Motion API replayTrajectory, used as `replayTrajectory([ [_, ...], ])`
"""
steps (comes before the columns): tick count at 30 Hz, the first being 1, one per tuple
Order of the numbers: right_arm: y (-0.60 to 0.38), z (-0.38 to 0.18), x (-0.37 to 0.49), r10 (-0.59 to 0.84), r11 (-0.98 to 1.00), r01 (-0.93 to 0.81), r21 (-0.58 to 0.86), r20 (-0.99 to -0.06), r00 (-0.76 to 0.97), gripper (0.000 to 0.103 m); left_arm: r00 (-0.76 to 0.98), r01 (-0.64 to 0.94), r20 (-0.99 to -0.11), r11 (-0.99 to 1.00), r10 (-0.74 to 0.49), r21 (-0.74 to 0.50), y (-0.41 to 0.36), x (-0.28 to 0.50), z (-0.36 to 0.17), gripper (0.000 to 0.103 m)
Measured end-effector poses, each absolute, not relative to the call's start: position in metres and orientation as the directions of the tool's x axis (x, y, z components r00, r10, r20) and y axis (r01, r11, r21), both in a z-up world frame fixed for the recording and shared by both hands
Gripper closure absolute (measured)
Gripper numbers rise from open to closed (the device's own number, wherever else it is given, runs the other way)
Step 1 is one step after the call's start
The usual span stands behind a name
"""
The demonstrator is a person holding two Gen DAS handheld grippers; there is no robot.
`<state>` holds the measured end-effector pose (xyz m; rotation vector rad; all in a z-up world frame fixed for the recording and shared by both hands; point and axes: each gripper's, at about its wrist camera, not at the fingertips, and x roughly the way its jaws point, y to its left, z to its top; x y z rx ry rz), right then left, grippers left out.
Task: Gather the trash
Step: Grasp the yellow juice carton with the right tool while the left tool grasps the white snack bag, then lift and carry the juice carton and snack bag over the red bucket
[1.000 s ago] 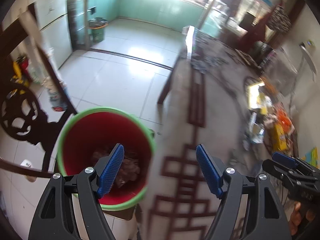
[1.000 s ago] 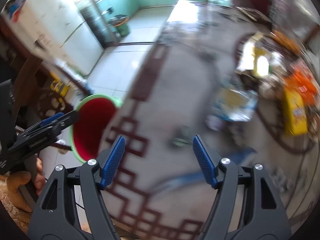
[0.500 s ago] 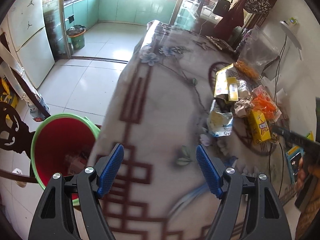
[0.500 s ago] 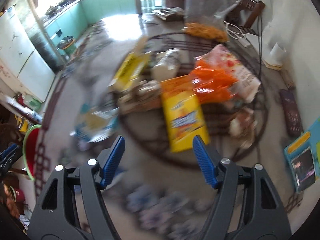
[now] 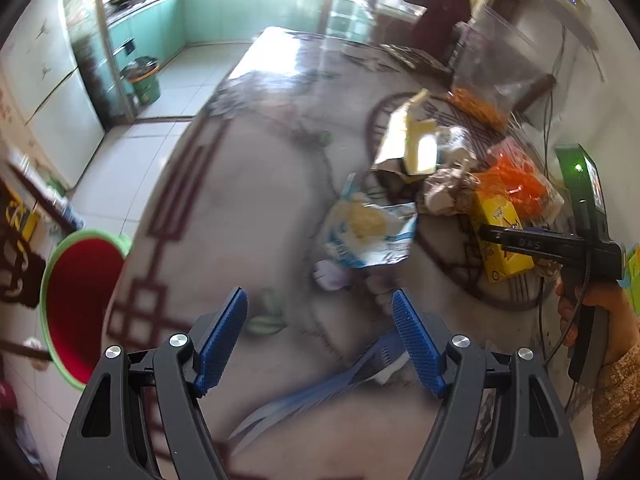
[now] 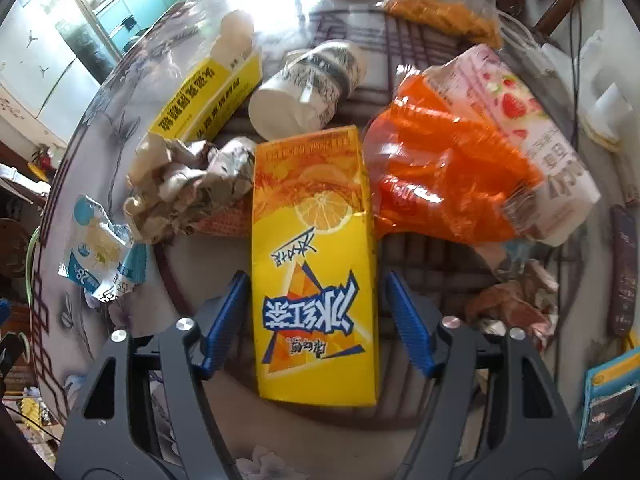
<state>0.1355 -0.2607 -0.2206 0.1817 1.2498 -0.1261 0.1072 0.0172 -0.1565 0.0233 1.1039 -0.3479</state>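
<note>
A home's kitchen and dining room: teal cabinets [image 5: 224, 12] run under a bright window with a pan on the counter, a white fridge [image 5: 44, 80] stands at the left, and the floor [image 5: 120, 160] is pale tile. A patterned cloth covers the table [image 5: 248, 208], a green bin [image 5: 144, 84] sits by the cabinets, and a red bucket [image 5: 80, 304] stands beside the table

Glossy cardboard carton [image 6: 316, 264], crumpled paper [image 6: 188, 184]

tablecloth [image 5: 248, 208] blurred, red bin [image 5: 80, 304] half hidden
</note>
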Motion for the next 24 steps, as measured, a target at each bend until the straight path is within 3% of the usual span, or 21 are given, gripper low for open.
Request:
replayTrajectory([
  [6, -0.265, -0.215, 0.121, 0.088, 0.975, 0.165, 0.150, -0.939, 0.333, 0.043, 0.365, 0.247, -0.874, 0.938, -0.321, -0.241, -0.013, 0.144, -0.173, 0.031],
  [14, -0.270, -0.183, 0.082, 0.173, 0.952, 0.167, 0.255, -0.904, 0.390, 0.043, 0.277, 0.186, -0.910, 0.947, -0.307, -0.263, -0.038, 0.183, -0.219, 0.034],
  [16, -0.273, -0.178, 0.079, 0.185, 0.947, 0.171, 0.272, -0.896, 0.403, 0.043, 0.271, 0.174, -0.916, 0.951, -0.297, -0.257, -0.041, 0.184, -0.225, 0.044],
  [18, -0.274, -0.173, 0.075, 0.190, 0.943, 0.174, 0.282, -0.890, 0.414, 0.043, 0.289, 0.185, -0.917, 0.956, -0.274, -0.228, -0.046, 0.182, -0.225, 0.065],
  [20, -0.273, -0.169, 0.074, 0.193, 0.942, 0.171, 0.287, -0.885, 0.424, 0.043, 0.275, 0.192, -0.920, 0.953, -0.280, -0.233, -0.047, 0.183, -0.226, 0.094],
  [24, -0.270, -0.165, 0.078, 0.193, 0.944, 0.162, 0.288, -0.879, 0.436, 0.043, 0.297, 0.197, -0.907, 0.949, -0.298, -0.248, -0.045, 0.177, -0.215, 0.096],
])
